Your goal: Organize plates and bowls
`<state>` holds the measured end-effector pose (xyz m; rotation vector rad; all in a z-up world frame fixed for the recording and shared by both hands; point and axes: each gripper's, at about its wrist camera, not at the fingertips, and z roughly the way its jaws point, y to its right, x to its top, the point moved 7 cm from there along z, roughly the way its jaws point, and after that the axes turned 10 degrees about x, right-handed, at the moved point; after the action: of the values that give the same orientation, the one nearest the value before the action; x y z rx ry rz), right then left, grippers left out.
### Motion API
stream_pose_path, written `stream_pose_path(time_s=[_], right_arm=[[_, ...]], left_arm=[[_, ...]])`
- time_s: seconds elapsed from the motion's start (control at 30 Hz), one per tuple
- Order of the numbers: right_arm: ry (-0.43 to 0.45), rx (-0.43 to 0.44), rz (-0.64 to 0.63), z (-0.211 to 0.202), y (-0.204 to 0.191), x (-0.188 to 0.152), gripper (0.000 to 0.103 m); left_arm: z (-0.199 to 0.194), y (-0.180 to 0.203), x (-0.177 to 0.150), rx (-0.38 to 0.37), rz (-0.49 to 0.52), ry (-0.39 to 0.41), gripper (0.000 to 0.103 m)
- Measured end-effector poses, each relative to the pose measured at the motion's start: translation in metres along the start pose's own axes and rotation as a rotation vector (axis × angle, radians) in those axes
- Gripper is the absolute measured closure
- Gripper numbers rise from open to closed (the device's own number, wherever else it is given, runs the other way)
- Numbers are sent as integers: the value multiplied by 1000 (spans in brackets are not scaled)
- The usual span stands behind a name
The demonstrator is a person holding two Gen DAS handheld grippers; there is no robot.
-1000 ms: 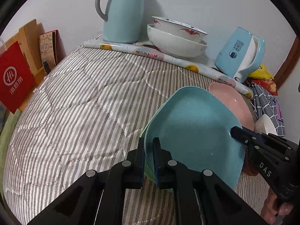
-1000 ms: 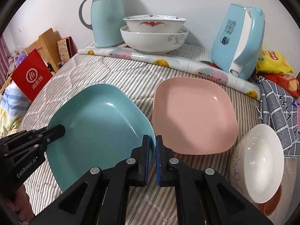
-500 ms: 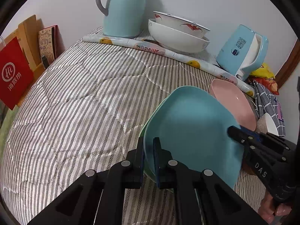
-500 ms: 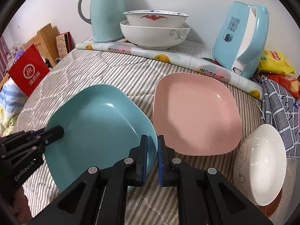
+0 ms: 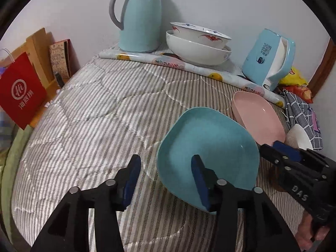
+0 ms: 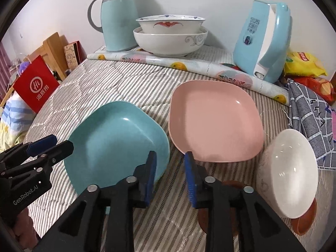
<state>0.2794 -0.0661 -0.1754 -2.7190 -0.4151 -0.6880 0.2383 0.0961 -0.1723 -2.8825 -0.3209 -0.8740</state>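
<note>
The bed (image 6: 117, 79), covered with a striped quilt, filled most of both views and carried all the things. At the top of the frame, against the wall, stood a light blue jug (image 6: 117, 16), a blue kettle (image 6: 260, 40) at the upper right, and between them two big white bowls (image 6: 170, 33), one set inside the other. This pair looked already put in order.

In the middle of the right wrist view lay the pink plate (image 6: 214, 119) flat on the quilt. Just to the left of it was the blue plate (image 6: 117, 142), lying alone and slightly tilted, near the pink one but not on it. At the lower right a small white bowl (image 6: 292, 172) leaned on its side on a brown dish (image 6: 304, 218), which was mostly hidden.

The left tool (image 5: 166, 180) was released, its jaws wide apart; its right finger stood in front of the blue plate (image 5: 210, 153) in the lower middle of the left wrist view, and I could not tell if it touched. The right tool (image 6: 170, 176) was also released and held nothing, its jaws pointing at the gap between the two plates.

By my judgement the task was only partly done: the blue plate was set down, but the plates were not yet stacked and the small bowl and the brown dish were still to be arranged.
</note>
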Motion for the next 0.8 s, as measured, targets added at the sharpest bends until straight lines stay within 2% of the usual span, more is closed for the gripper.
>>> stream_pose_path(time_s=[0.13,0.27,0.37,0.5,0.67,0.8], right_arm=[[34,7,35,-18,10,1,65],[59,-28,42,-35,22,2,50],[89,-65,51,-51,36,4,44],[121,-97,74,-67,55,6,40],[139,-122,120,-81,79,9,40],[147,-89,149,-89,94,13,40]], left_arm=[[-9,2,2,14,-7,13,54],[-18,8,7,17,-11,31,53],[-26,13,12,37,-7,58,50],[-36,22,24,51,1,100,49],[-39,33,35,33,-8,104,49],[-39,49,42,-12,21,92,49]])
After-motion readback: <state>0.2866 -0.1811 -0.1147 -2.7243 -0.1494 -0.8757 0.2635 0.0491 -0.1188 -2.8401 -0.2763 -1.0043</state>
